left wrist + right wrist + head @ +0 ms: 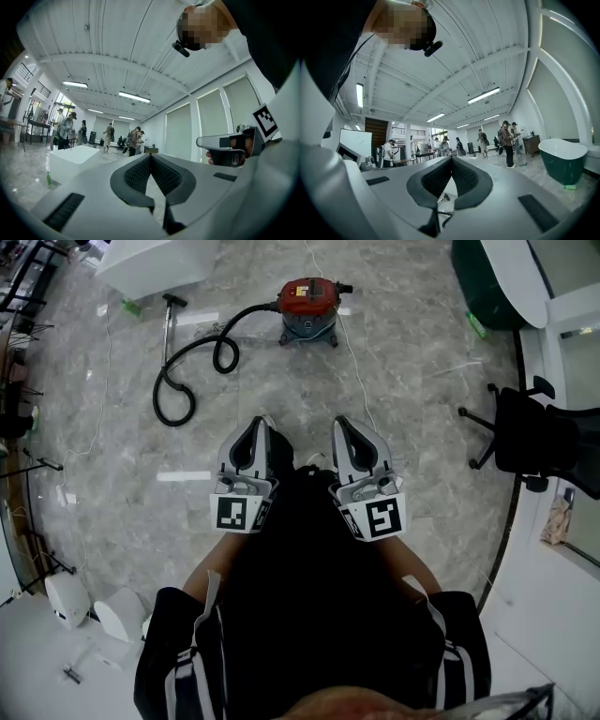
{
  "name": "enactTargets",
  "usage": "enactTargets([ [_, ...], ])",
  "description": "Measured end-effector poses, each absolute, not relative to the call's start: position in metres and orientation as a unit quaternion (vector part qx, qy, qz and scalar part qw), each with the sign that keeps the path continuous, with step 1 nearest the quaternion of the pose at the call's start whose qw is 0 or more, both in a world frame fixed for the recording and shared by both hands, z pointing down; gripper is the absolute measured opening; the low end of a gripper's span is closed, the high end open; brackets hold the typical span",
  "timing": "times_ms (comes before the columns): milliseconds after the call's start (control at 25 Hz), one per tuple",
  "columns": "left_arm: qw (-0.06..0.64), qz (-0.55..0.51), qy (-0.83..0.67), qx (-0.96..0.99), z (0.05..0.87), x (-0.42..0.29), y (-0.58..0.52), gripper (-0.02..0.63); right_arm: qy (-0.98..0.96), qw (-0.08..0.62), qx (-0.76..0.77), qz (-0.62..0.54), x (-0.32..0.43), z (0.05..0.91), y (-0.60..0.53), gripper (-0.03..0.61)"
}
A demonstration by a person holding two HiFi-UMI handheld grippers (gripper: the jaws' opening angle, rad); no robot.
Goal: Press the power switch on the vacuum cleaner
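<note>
Person is standing w/ both grippers held close in front of the body at about waist level, side by side and pointing away toward the far side of the room. Left gripper (262, 422): jaws together, tips touching, nothing between them. Its own view only shows ceiling and room past the pads. Right gripper (340, 422) is the same deal, jaws closed tip to tip and empty, w/ a bit of dark hose and wand peeking through the gap nearer the camera. Marker cubes (242, 514) sit at the near end of each one. The vacuum cleaner (308, 307), red lid on a grey body, is on the marble floor (422, 381) at far centre, well apart from both grippers, so no contact atm. Its black hose (174, 367) runs left off the body and curls into loops, w/ the wand (169, 329) lying just beside the loops at far left. A thin white cord (354, 362) trails from the vac toward the near side. Office chair (539, 442) is on the right, dark green tub (483, 292) far right, white block (155, 263) far left. Some ppl (506, 138) are standing around in the bg.
</note>
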State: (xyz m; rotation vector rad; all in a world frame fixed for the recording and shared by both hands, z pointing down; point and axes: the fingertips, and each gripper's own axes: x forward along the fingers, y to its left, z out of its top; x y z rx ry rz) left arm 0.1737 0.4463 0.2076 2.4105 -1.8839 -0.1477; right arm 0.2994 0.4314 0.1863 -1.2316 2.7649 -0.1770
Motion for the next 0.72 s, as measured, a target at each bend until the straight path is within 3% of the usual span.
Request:
enactTargets([
  [720, 0.078, -0.057, -0.545, 0.833, 0.231, 0.199, 0.364, 0.018, 0.881, 0.027, -0.469, -0.052, 0.322, 0.199, 0.37, 0.015],
])
